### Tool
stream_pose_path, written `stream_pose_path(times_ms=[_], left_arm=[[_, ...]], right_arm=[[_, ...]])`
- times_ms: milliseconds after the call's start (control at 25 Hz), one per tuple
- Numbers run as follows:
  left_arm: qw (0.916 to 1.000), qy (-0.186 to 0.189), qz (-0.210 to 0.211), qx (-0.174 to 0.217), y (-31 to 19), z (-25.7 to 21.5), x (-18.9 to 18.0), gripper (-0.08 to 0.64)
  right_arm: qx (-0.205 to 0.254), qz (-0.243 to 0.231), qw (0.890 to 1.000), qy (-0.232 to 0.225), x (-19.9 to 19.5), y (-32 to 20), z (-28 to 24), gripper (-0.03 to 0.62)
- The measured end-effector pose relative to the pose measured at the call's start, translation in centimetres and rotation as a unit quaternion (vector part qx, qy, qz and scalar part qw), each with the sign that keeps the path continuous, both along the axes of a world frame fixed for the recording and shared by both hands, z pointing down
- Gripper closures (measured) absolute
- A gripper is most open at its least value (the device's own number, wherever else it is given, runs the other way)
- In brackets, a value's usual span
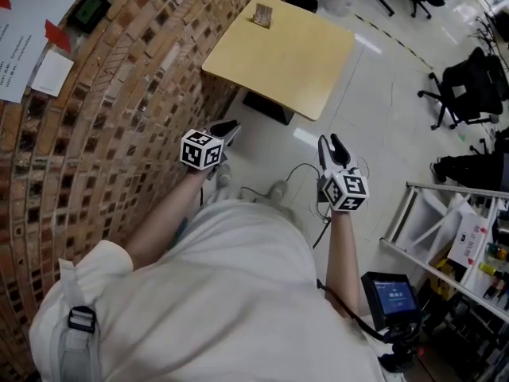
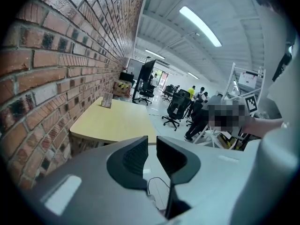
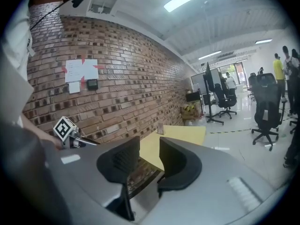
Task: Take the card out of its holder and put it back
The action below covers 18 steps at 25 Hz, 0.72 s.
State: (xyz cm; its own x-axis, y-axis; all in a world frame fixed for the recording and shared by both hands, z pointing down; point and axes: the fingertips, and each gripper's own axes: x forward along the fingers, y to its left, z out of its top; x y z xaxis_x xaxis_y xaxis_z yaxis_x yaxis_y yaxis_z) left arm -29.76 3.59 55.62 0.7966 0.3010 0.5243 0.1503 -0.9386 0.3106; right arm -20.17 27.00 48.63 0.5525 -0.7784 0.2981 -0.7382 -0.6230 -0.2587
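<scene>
Person stands on the white floor (image 1: 374,94) beside the brick wall (image 1: 119,94), one tool in each hand, both held out in front of the body and well short of the bench (image 1: 294,62).

Left tool (image 2: 151,142): jaws apart by a narrow gap with nothing between them; only bench edge and floor show through the gap. In the head view it (image 1: 229,127) points towards the near corner of the bench, close to the wall.

Right tool (image 3: 149,143): jaws apart, wider than the left, nothing between them. In the head view it (image 1: 334,145) is over open floor, to the right of the left tool.

Card holder (image 1: 262,14): upright at the far edge of the yellow bench, on the wall side, well apart from both tools. It is seen small in both gripper views (image 2: 107,101) (image 3: 160,128). The card cannot be told apart from the holder at this size.

Papers (image 3: 81,71) are taped on the wall. Office chairs (image 1: 469,86) stand to the right.
</scene>
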Motion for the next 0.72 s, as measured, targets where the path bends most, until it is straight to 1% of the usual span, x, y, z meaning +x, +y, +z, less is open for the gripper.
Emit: stream_pose_path(times_ms=[240, 400, 480, 600, 720], left_arm=[[0.9991, 0.015, 0.038, 0.014, -5.4, -1.6, 0.6, 0.483], [0.9984, 0.014, 0.054, 0.013, -9.5, -1.3, 1.3, 0.482], [0.9978, 0.015, 0.064, 0.011, -10.9, -1.0, 2.3, 0.482], [0.9968, 0.016, 0.078, 0.006, -12.2, -0.6, 3.6, 0.482], [0.9948, 0.017, 0.100, 0.006, -12.1, -0.6, 4.5, 0.482]], right_arm=[[0.007, 0.048, 0.999, 0.010, -0.9, -3.8, -1.5, 0.456], [0.002, 0.072, 0.997, 0.011, -2.0, -6.7, -1.3, 0.456], [-0.002, 0.084, 0.996, 0.011, -2.3, -7.8, -1.2, 0.456], [-0.007, 0.101, 0.995, 0.008, -2.5, -9.2, -1.0, 0.457], [-0.005, 0.114, 0.993, 0.011, -2.2, -10.2, -1.1, 0.459]])
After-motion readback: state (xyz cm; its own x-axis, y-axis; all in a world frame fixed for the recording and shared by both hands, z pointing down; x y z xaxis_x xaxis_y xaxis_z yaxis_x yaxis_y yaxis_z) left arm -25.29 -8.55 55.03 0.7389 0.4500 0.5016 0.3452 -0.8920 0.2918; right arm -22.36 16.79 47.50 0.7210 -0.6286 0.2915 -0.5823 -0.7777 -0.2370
